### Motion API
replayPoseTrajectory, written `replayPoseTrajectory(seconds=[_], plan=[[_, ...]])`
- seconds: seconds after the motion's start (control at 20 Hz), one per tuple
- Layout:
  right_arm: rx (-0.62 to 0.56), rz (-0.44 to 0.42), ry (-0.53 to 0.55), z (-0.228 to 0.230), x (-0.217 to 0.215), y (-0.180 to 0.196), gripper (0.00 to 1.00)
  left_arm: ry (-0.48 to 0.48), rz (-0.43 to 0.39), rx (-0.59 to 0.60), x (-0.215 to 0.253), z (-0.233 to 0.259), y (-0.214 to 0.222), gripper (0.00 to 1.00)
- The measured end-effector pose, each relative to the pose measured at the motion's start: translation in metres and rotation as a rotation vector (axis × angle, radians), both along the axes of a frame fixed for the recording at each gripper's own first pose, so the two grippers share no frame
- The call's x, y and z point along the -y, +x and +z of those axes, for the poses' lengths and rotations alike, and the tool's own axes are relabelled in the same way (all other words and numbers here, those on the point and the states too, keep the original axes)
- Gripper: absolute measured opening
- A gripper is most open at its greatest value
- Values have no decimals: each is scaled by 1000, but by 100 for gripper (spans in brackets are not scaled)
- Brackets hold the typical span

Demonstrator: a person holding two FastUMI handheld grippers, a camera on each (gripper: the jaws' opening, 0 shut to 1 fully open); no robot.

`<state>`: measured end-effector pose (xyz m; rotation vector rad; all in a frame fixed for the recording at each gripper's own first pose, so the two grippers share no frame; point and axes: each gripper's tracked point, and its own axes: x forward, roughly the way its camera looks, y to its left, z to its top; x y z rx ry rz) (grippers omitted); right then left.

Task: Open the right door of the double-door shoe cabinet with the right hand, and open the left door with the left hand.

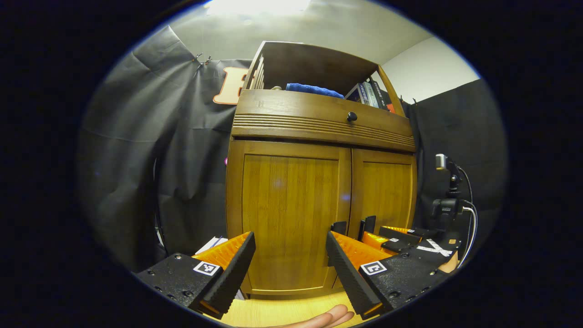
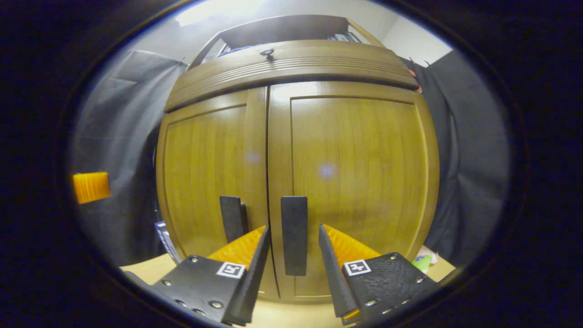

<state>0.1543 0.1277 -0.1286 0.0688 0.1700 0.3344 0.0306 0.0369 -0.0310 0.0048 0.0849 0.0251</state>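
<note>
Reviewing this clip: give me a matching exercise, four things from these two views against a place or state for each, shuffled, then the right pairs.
Things:
1. right door handle
2. blue cloth
3. left door
4. drawer knob

Places or states:
A. lying on the shelf at the cabinet's top
B. closed
C. upright between the right gripper's open fingers, not yet pinched
D. on the ribbed band above the two doors

Pairs: 1-C, 2-A, 3-B, 4-D
</note>
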Motion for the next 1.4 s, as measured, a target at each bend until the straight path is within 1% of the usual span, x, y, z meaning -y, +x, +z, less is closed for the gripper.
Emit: replayPoseTrajectory(seconds=[0.05,0.15,0.2,0.25,0.3,0.35,0.4,0.45,0.5,0.55,0.8,0.95,1.25,1.3,1.35,1.4], plan=[[4,-7,-24,-3,-4,6,65,0,-1,0,0,1,-1,96],[13,-47,-37,-5,-5,17,65,0,-1,2,-1,2,-1,96],[-14,-52,-16,-12,-12,23,67,1,0,4,-2,2,-1,94],[-51,-99,-32,-21,-5,25,66,0,1,5,-2,2,-2,94],[-49,-90,9,-24,-8,30,53,-1,0,5,-2,2,-2,94],[-72,-82,13,-25,-9,27,39,-1,-2,6,-2,2,-2,94],[-65,-78,29,-24,-5,24,26,1,-3,4,-2,3,-2,94],[-65,-72,40,-24,-6,23,27,2,0,5,-3,2,-2,94],[-57,-64,44,-22,-3,19,25,7,1,4,-2,2,-2,94],[-51,-52,41,-21,-1,14,21,12,0,3,-2,1,-1,94],[-58,4,89,-11,17,-23,21,14,-3,-11,4,-2,-1,94],[-54,14,91,-5,32,-43,21,27,3,-4,4,-1,-1,94],[-65,34,113,1,67,-76,21,41,-21,-10,14,-3,-1,94],[-67,40,109,0,73,-82,17,45,-23,-11,15,-4,-1,94],[-65,47,104,1,79,-85,21,45,-24,-11,16,-4,-2,94],[-73,51,112,2,84,-89,21,44,-24,-10,16,-4,-2,94]])
